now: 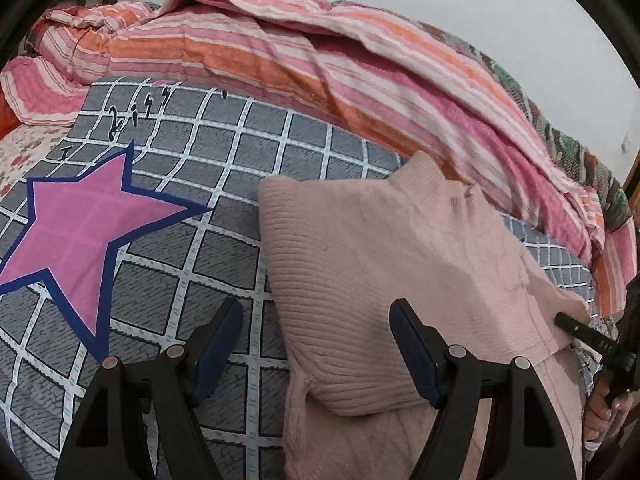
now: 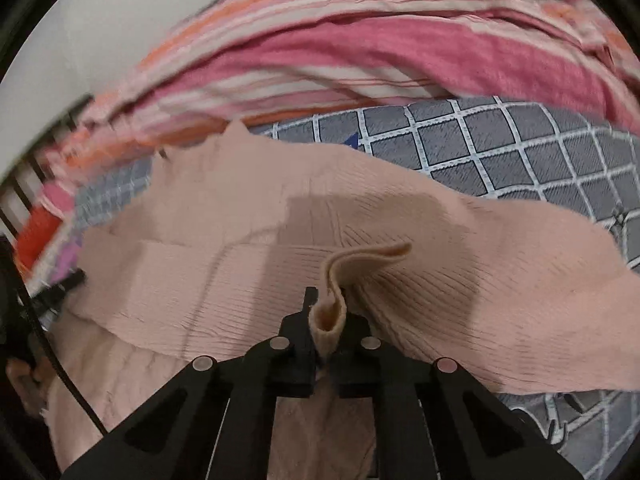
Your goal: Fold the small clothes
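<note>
Pink ribbed sweater (image 1: 384,264) lies partly folded on the bed, on the grey checked sheet (image 1: 192,248) with its pink star (image 1: 80,220). The striped quilt (image 1: 280,60) is bunched behind it, by the wall.

Left gripper (image 1: 316,344): my fingers stand wide apart, holding nothing. One finger (image 1: 218,344) is over the bare sheet, the other (image 1: 416,352) over the sweater's left part; the sweater's edge runs between them.

Right gripper (image 2: 326,320): fingers closed tight on a pinched-up fold of the sweater's ribbed edge (image 2: 332,300). The fold stands up between the pads and curls over at its top. This view is blurred toward the edges.
</note>
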Demonstrator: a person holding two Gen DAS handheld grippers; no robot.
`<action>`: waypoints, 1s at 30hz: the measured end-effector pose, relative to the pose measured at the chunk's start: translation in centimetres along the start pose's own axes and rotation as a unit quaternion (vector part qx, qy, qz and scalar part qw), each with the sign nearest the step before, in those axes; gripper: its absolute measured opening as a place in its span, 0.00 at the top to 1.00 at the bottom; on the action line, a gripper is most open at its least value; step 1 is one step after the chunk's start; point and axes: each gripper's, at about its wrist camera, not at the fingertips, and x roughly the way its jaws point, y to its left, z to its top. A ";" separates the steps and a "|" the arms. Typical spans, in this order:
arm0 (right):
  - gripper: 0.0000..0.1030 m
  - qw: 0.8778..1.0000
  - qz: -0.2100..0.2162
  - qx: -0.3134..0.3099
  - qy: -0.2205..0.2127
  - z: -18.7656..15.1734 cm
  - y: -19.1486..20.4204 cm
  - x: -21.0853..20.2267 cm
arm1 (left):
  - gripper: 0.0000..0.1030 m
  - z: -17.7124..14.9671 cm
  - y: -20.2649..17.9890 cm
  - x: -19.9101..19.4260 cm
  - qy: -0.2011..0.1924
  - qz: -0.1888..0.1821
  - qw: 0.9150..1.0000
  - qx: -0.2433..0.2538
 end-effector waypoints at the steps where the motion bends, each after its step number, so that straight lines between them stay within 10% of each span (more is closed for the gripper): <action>1: 0.95 1.000 0.012 0.000 -0.026 0.1 -0.1 -1.0 | 0.28 0.0 -0.1 -0.3 -0.008 -0.010 1.000 0.001; 4: 0.95 0.999 -0.008 -0.002 -0.052 0.2 0.0 -1.7 | 0.28 0.0 -0.3 -1.3 -0.037 -0.024 0.999 0.006; 7: 0.95 0.999 -0.042 0.012 0.013 0.0 -0.7 0.8 | 0.28 -0.2 -0.9 -1.9 -0.053 -0.029 0.998 0.022; 14: 0.95 0.998 -0.062 -0.005 0.025 -0.2 -0.2 1.3 | 0.28 0.0 -1.0 0.8 0.017 -0.009 0.999 0.027; 30: 0.84 0.994 -0.094 -0.056 0.028 -0.4 1.6 1.3 | 0.24 -0.2 -3.0 0.1 -0.001 0.029 0.996 0.086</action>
